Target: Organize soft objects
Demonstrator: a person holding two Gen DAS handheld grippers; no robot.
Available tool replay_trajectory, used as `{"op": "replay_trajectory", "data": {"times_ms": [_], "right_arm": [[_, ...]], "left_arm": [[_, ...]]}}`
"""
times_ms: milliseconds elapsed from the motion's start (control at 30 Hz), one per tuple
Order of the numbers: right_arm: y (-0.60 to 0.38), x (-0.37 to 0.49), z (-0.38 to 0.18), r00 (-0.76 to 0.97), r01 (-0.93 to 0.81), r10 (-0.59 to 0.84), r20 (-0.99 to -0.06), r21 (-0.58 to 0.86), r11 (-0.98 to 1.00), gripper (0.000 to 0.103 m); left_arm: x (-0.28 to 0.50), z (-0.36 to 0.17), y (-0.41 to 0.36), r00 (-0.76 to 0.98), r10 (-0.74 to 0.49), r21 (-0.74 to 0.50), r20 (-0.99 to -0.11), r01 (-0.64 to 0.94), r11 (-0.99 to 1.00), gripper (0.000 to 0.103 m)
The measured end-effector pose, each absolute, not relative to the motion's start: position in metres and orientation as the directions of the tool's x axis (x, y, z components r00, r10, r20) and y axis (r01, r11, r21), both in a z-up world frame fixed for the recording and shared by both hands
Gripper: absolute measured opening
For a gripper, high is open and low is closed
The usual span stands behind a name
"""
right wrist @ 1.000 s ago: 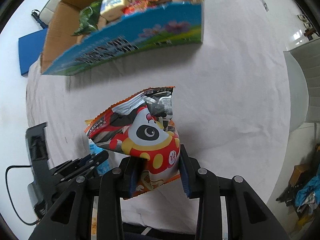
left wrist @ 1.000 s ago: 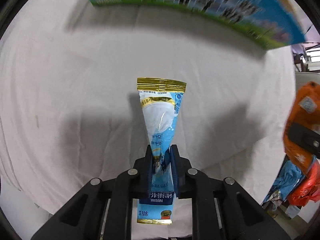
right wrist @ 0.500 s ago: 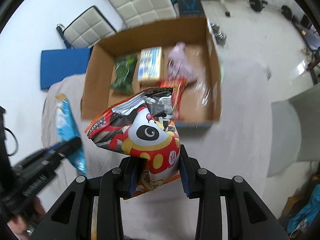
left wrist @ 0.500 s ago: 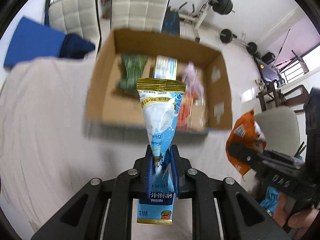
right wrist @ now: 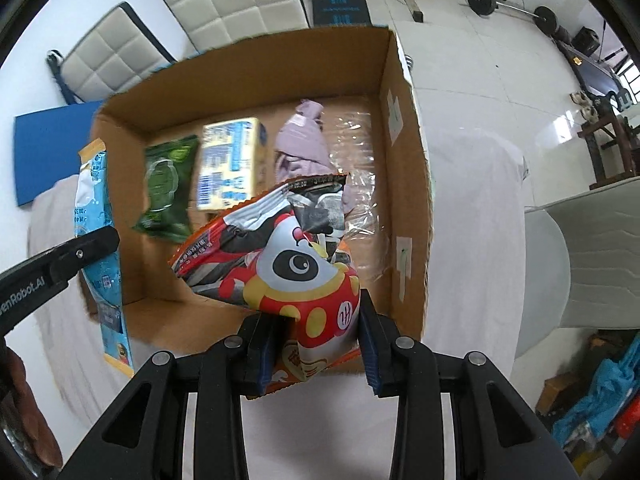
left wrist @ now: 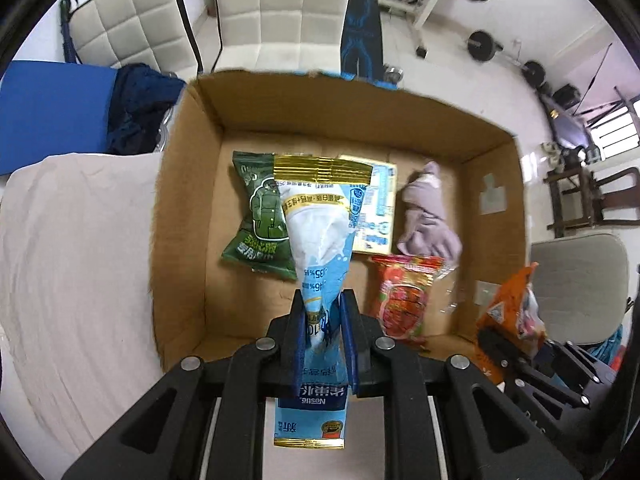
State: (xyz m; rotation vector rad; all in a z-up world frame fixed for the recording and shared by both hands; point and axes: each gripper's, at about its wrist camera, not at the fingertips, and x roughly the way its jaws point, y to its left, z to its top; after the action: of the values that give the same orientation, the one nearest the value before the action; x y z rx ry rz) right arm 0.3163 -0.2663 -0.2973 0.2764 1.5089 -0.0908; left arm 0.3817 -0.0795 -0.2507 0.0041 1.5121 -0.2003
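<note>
My left gripper (left wrist: 320, 312) is shut on a light blue Nestle pouch (left wrist: 318, 236) with a gold top, held above the near part of an open cardboard box (left wrist: 180, 216). My right gripper (right wrist: 316, 332) is shut on a red and orange snack bag (right wrist: 280, 256) with a cartoon face, over the box's near right corner (right wrist: 404, 200). In the box lie a green snack bag (left wrist: 258, 220), a yellow-blue pack (left wrist: 376, 208), a lilac cloth (left wrist: 428, 216) and a red snack bag (left wrist: 400, 300). The blue pouch also shows in the right wrist view (right wrist: 98, 248).
The box stands on a table under a white cloth (left wrist: 72, 260). Behind it are white padded chairs (left wrist: 280, 8), a blue mat (left wrist: 48, 112) and gym weights (left wrist: 480, 44). A grey chair (left wrist: 576, 280) stands at the right.
Both grippers rose and moved forward from low over the cloth to above the open box; its inside is now in view. Both kept hold of their packs.
</note>
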Motion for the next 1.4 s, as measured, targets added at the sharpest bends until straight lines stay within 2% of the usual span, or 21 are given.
{"op": "replay_trajectory", "data": {"times_ms": [267, 367, 400, 433, 767, 867, 933, 967, 1000, 1067, 1167, 1233, 1400], "right_arm": [[-0.265, 0.326, -0.331, -0.015, 0.246, 0.119, -0.993, 0.112, 0.963, 0.039], [-0.263, 0.328, -0.333, -0.017, 0.227, 0.102, -0.995, 0.095, 0.969, 0.047], [-0.263, 0.327, -0.331, -0.011, 0.223, 0.091, -0.996, 0.086, 0.971, 0.055], [-0.262, 0.327, -0.329, -0.005, 0.216, 0.090, -0.996, 0.087, 0.973, 0.059], [-0.251, 0.322, -0.311, 0.004, 0.161, 0.071, -0.997, 0.071, 0.984, 0.059], [-0.248, 0.321, -0.309, 0.011, 0.154, 0.065, -0.998, 0.066, 0.986, 0.060], [-0.247, 0.319, -0.306, 0.016, 0.155, 0.058, -0.998, 0.060, 0.986, 0.060], [-0.246, 0.319, -0.305, 0.018, 0.153, 0.057, -0.998, 0.059, 0.986, 0.061], [-0.246, 0.319, -0.304, 0.020, 0.153, 0.055, -0.998, 0.057, 0.987, 0.066], [-0.245, 0.318, -0.301, 0.032, 0.156, 0.056, -0.998, 0.061, 0.986, 0.074], [-0.242, 0.318, -0.297, 0.042, 0.153, 0.057, -0.997, 0.063, 0.986, 0.086], [-0.241, 0.317, -0.295, 0.054, 0.161, 0.066, -0.996, 0.074, 0.984, 0.103], [-0.242, 0.314, -0.290, 0.069, 0.176, 0.040, -0.997, 0.051, 0.983, 0.103]], "left_arm": [[0.395, -0.291, -0.083, -0.076, -0.083, -0.093, -0.994, 0.132, 0.987, 0.017], [0.394, -0.292, -0.081, -0.083, -0.077, -0.087, -0.994, 0.127, 0.988, 0.024], [0.394, -0.292, -0.080, -0.079, -0.077, -0.087, -0.994, 0.129, 0.988, 0.024], [0.393, -0.290, -0.080, -0.069, -0.072, -0.081, -0.995, 0.132, 0.988, 0.026], [0.372, -0.256, -0.072, 0.045, -0.051, -0.043, -0.998, 0.147, 0.988, 0.041], [0.366, -0.245, -0.070, 0.078, -0.036, -0.024, -0.996, 0.155, 0.988, 0.056], [0.361, -0.239, -0.070, 0.099, -0.027, -0.011, -0.995, 0.158, 0.987, 0.075], [0.359, -0.238, -0.069, 0.110, -0.021, -0.003, -0.994, 0.160, 0.987, 0.079], [0.357, -0.236, -0.068, 0.119, -0.008, 0.011, -0.993, 0.161, 0.987, 0.086], [0.355, -0.236, -0.066, 0.128, -0.009, 0.011, -0.992, 0.154, 0.988, 0.088], [0.353, -0.239, -0.061, 0.121, -0.008, 0.009, -0.993, 0.135, 0.991, 0.099], [0.351, -0.241, -0.058, 0.119, 0.004, 0.019, -0.993, 0.123, 0.992, 0.100], [0.347, -0.239, -0.052, 0.135, 0.011, 0.025, -0.991, 0.101, 0.995, 0.100]]}}
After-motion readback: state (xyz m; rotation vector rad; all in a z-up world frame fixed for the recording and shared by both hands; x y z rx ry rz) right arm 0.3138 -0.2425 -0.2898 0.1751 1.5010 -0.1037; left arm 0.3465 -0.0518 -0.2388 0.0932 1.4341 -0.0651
